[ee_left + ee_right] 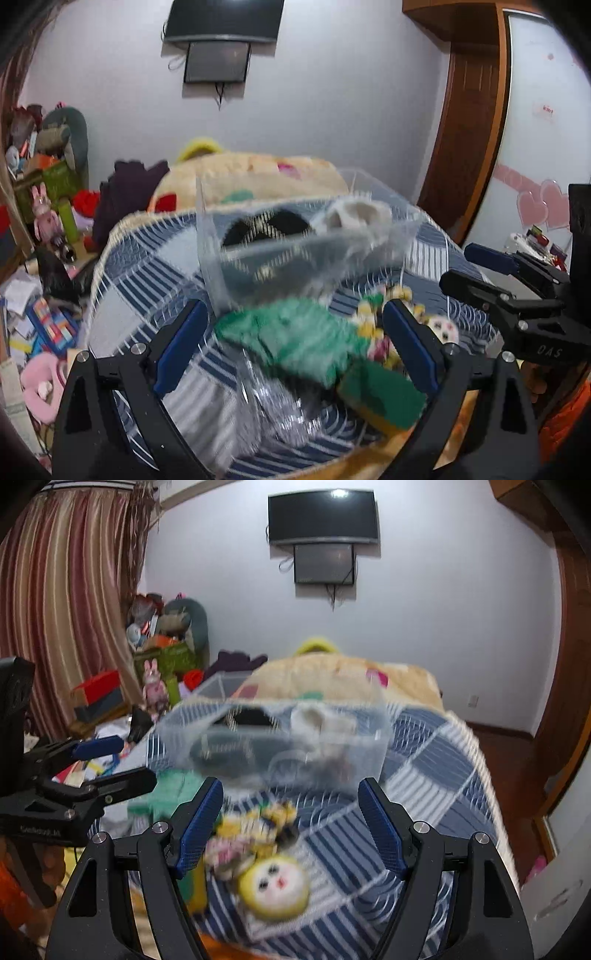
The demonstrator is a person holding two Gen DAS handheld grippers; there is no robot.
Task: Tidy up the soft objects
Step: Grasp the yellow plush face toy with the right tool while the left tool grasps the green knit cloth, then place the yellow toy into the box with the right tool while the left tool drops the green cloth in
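Note:
A clear plastic bin [295, 247] stands on the blue striped quilt [147, 280] and holds a white soft item [358, 214] and dark items. In front of it lie a green cloth [295, 339], a green-yellow sponge [380, 398], a silvery crumpled bag [280, 406] and small plush toys [373, 321]. My left gripper [295, 347] is open above the green cloth. My right gripper [291, 827] is open above a yellow round-faced plush [273, 886] and a floral plush bundle [251, 830]. The bin [273, 738] also shows ahead in the right wrist view. Both views are blurred.
A beige patterned blanket [332, 679] lies behind the bin. Cluttered boxes, toys and papers fill the floor and corner at left [155, 657]. A screen [323, 517] hangs on the wall. A wooden door [465, 122] and wardrobe stand at right.

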